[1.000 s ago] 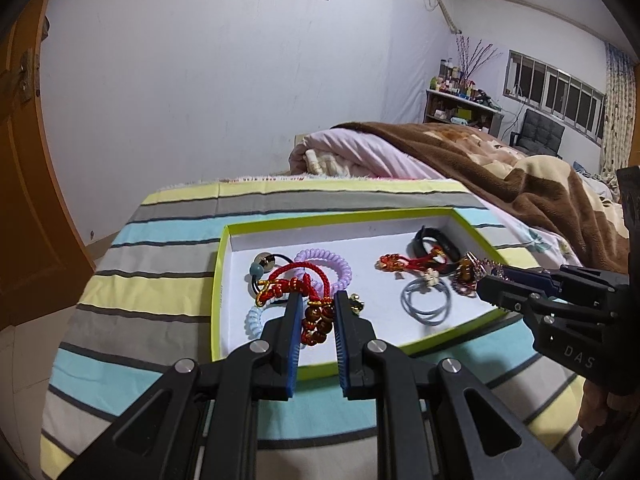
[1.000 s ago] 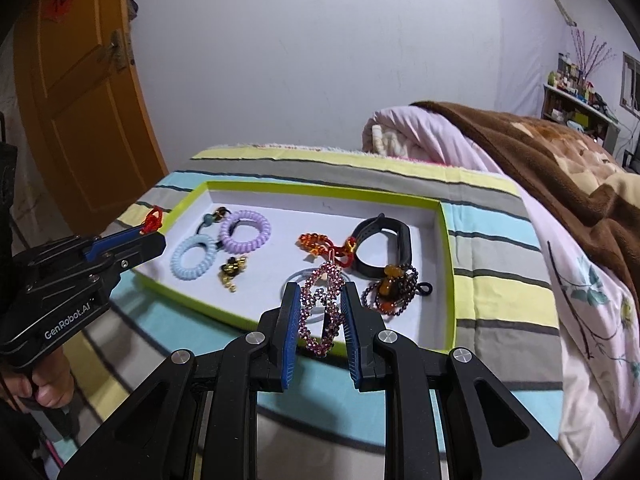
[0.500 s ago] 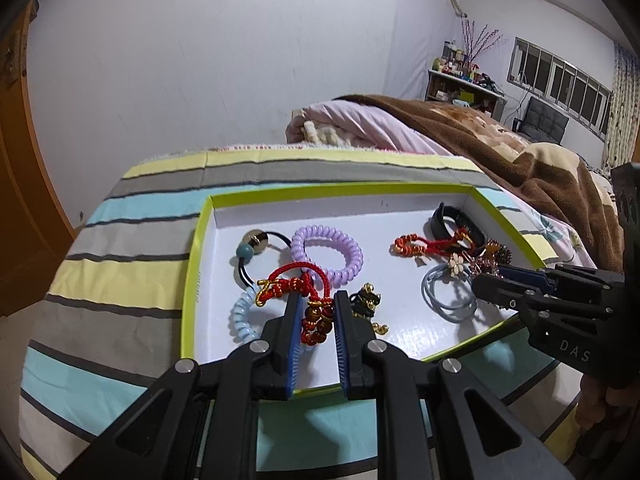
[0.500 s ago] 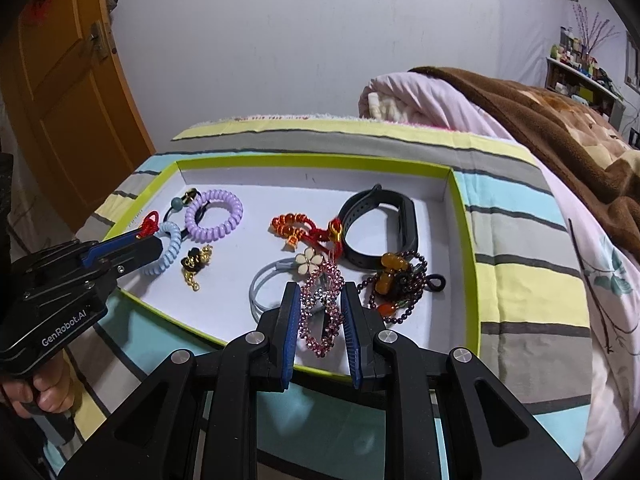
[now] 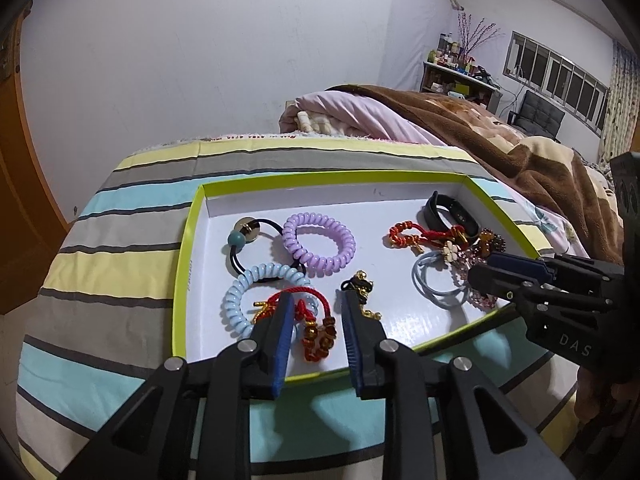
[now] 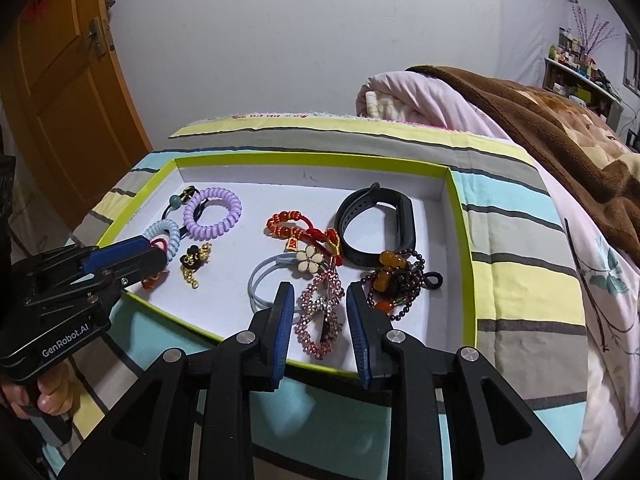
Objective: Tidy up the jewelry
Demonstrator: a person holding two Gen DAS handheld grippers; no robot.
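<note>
Both tongs are gaping wide over the tray's [image 6: 460,236] near edge: my left tongs [image 5: 314,312] are straddling the red cord bracelet [image 5: 316,326], my right tongs [image 6: 318,304] the pink beaded bracelet [image 6: 320,316], each lying released inside. Farther back, coil hair ties [image 5: 318,242] are lying grouped left, the black band [image 6: 374,220] right.

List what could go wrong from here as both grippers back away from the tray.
1. The red cord bracelet lies across the blue coil hair tie, between the open fingers of the left gripper; a finger may snag either.
2. The pink crystal bracelet between the open fingers of the right gripper touches the grey hair tie; regrasping might drag both.
</note>
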